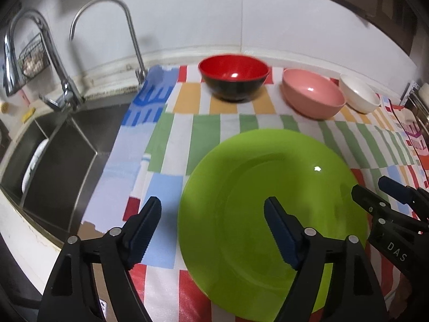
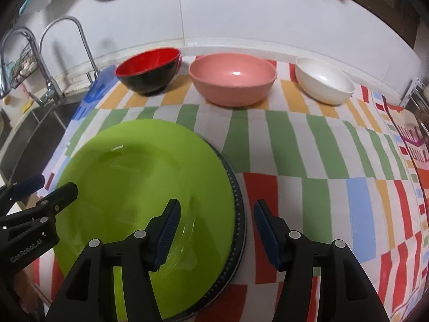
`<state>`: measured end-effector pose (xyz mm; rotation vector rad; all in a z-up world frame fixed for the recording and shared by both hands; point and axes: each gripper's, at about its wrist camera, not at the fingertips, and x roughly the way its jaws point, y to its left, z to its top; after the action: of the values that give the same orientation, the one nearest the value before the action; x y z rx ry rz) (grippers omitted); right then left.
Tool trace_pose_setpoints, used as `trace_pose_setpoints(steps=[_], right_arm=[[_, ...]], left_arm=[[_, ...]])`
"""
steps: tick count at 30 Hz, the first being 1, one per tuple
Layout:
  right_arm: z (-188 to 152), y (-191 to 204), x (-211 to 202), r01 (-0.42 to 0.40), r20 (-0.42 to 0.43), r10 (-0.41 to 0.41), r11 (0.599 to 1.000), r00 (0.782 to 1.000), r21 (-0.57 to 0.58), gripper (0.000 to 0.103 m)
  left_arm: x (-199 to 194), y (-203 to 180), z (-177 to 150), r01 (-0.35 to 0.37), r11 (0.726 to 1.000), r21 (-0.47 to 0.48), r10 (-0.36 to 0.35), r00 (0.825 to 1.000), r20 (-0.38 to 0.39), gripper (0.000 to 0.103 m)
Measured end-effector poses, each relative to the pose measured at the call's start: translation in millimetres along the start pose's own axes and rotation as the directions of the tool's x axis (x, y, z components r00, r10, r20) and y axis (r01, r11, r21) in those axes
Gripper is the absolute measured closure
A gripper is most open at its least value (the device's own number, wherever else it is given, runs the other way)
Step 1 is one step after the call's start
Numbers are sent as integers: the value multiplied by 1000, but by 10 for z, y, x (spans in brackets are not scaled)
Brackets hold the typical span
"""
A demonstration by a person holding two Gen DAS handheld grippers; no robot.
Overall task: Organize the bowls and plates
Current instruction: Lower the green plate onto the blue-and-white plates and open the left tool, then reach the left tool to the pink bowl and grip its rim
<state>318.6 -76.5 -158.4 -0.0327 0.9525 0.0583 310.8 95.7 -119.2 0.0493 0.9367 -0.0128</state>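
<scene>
A lime-green plate [image 1: 268, 187] [image 2: 139, 182] lies flat on a dark plate whose dotted rim [image 2: 238, 201] shows at its right side. My left gripper [image 1: 213, 202] stands open astride the green plate's left edge, pads apart from it. My right gripper [image 2: 217, 204] is open astride the plates' right edge, nothing pressed between its fingers. Each gripper shows at the edge of the other view: right gripper [image 1: 371, 185], left gripper [image 2: 56, 182]. Along the back stand a red-and-black bowl [image 1: 233, 80] [image 2: 147, 72], a pink bowl [image 1: 312, 96] [image 2: 232, 80] and a white bowl [image 1: 359, 96] [image 2: 324, 80].
A striped, colourful cloth [image 2: 295, 147] covers the counter. A steel sink [image 1: 61, 161] with two faucets [image 1: 128, 26] lies to the left, a white dish [image 1: 34, 161] inside it. A wire rack [image 2: 418, 99] is at the far right. The white wall is close behind the bowls.
</scene>
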Motion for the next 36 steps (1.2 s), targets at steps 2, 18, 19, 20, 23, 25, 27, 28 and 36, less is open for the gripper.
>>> trace_pose_setpoints(steps=[2, 18, 19, 20, 23, 25, 27, 28, 36], right_arm=[[17, -15, -78, 3, 22, -3, 1000, 1000, 1, 45], [282, -386, -603, 14, 175, -18, 1000, 984, 27, 45], [307, -430, -636, 17, 188, -23, 999, 982, 30, 45], [328, -459, -658, 20, 197, -26, 999, 980, 33, 45], [403, -554, -711, 22, 222, -31, 999, 974, 44, 45], [450, -615, -724, 23, 235, -34, 998, 971, 51, 45], [518, -679, -711, 17, 246, -31, 998, 969, 58, 45], [541, -697, -706, 15, 250, -30, 998, 968, 62, 45], [806, -903, -418, -12, 223, -8, 996, 975, 92, 45]], left_arm=[[-88, -37, 40, -2, 1000, 3, 2, 999, 33, 19], [-512, -416, 406, 19, 998, 59, -30, 981, 192, 17], [-520, -446, 439, 23, 998, 62, -35, 979, 200, 17], [-525, -480, 473, 27, 997, 67, -41, 978, 207, 17], [-514, -573, 580, 39, 996, 79, -56, 974, 221, 17], [-483, -632, 656, 47, 995, 84, -65, 972, 225, 18], [-434, -685, 733, 62, 994, 87, -80, 972, 222, 18], [-396, -716, 778, 66, 994, 88, -84, 972, 219, 18], [41, -932, 1098, 58, 991, 122, -79, 982, 174, 18]])
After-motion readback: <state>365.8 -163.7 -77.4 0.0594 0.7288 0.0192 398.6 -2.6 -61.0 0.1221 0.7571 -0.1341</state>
